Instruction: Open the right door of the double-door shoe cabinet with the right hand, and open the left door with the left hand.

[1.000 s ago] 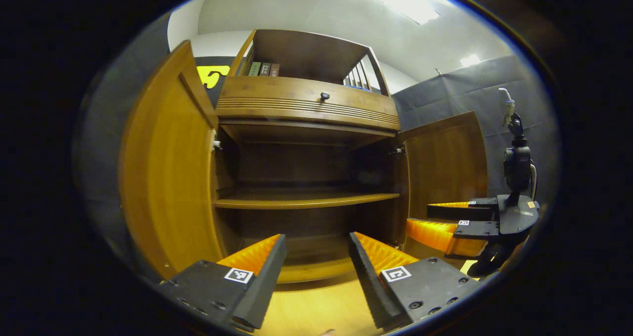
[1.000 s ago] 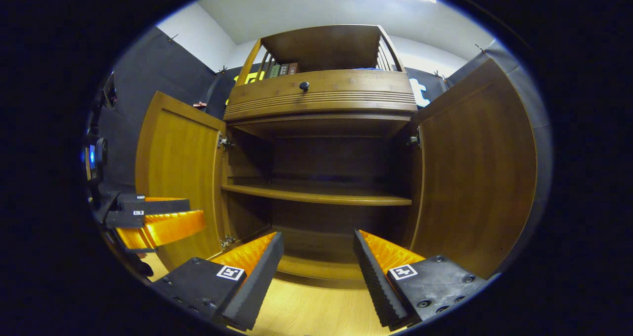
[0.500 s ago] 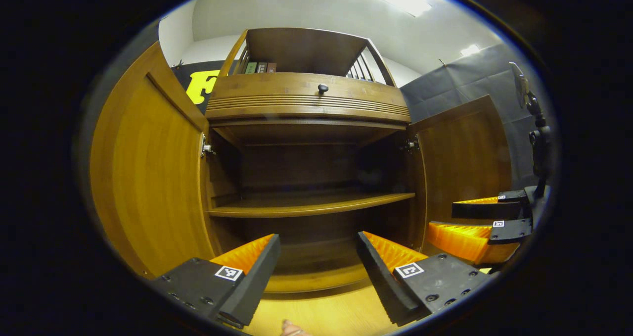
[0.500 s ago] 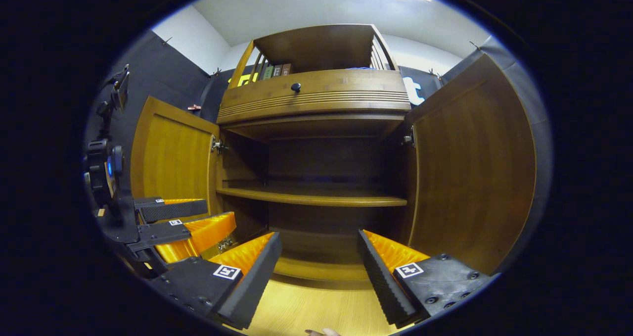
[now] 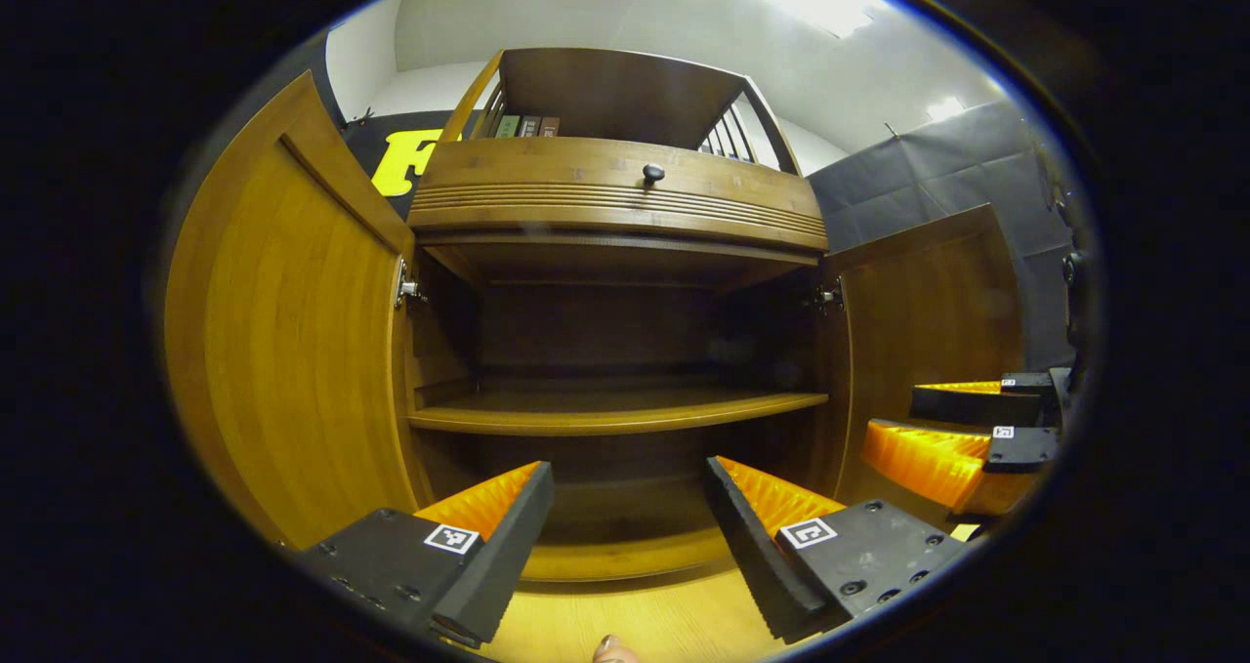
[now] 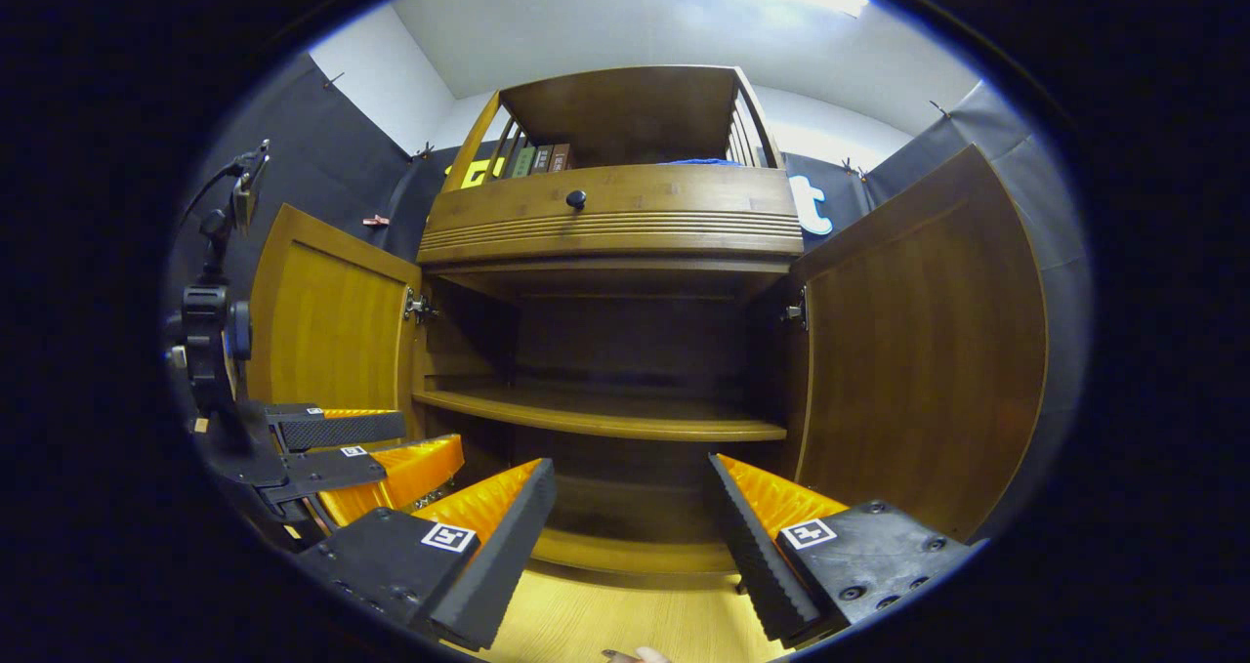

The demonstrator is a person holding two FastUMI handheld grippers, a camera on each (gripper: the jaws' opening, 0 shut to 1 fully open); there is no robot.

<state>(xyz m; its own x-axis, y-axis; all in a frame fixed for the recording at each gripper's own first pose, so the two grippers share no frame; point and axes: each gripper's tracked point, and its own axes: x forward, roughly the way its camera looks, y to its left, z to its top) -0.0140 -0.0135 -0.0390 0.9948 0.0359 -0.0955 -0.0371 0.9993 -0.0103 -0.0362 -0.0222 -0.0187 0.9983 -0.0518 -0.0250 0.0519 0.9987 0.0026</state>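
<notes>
Both doors of the shoe cabinet already swung wide: left door far out on its hinge side, right door the same. Nothing seemingly left of the task but to draw back. Left gripper spread wide and holding nothing, right gripper likewise wide and empty. Inner shelf bare. Spines of books on top too small to read.
</notes>
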